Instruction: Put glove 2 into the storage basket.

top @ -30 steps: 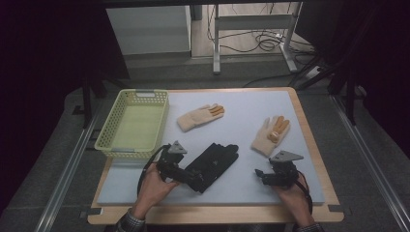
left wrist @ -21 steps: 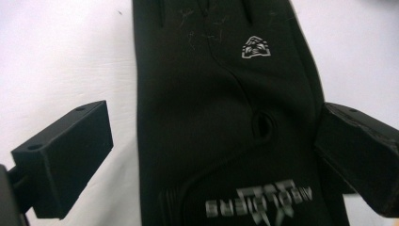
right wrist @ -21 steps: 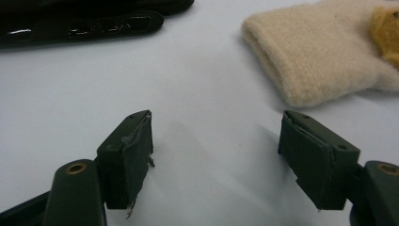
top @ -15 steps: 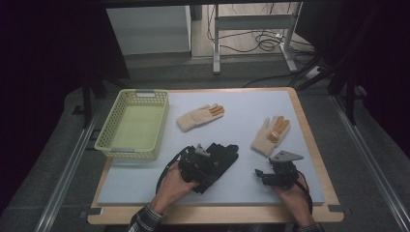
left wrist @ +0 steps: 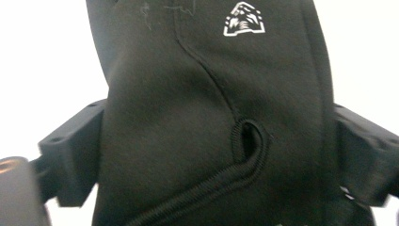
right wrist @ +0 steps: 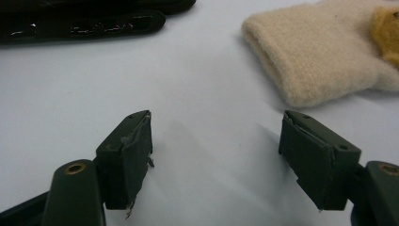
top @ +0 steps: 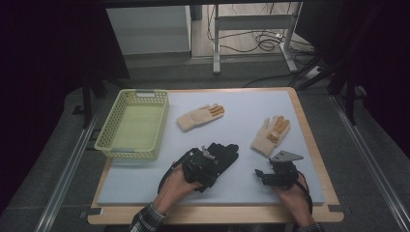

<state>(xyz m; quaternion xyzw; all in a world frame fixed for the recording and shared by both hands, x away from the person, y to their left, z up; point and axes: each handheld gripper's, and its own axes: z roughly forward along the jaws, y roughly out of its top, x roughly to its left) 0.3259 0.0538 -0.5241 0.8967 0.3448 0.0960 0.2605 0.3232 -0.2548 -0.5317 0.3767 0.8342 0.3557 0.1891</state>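
Note:
A black glove [top: 225, 152] lies at the front middle of the pale blue mat. My left gripper [top: 200, 165] sits low over its cuff end. In the left gripper view the glove [left wrist: 211, 94] lies between the two jaws, which stand wide apart on either side, so the left gripper [left wrist: 216, 150] is open around it. My right gripper [top: 269, 174] rests open near the front right, with bare mat between its jaws [right wrist: 216, 141]. Just beyond it lies a cream glove with orange fingertips [top: 270, 135], whose cuff [right wrist: 320, 52] is close ahead.
A second cream glove [top: 199, 116] lies at the middle back of the mat. A yellow-green mesh basket [top: 107, 145] stands empty at the left. The black glove's edge [right wrist: 84, 21] shows far left in the right gripper view. Wooden table border [top: 314, 145] frames the mat.
My left gripper has moved right from beside the black glove to over its cuff end, jaws now straddling it. The right gripper has stayed put.

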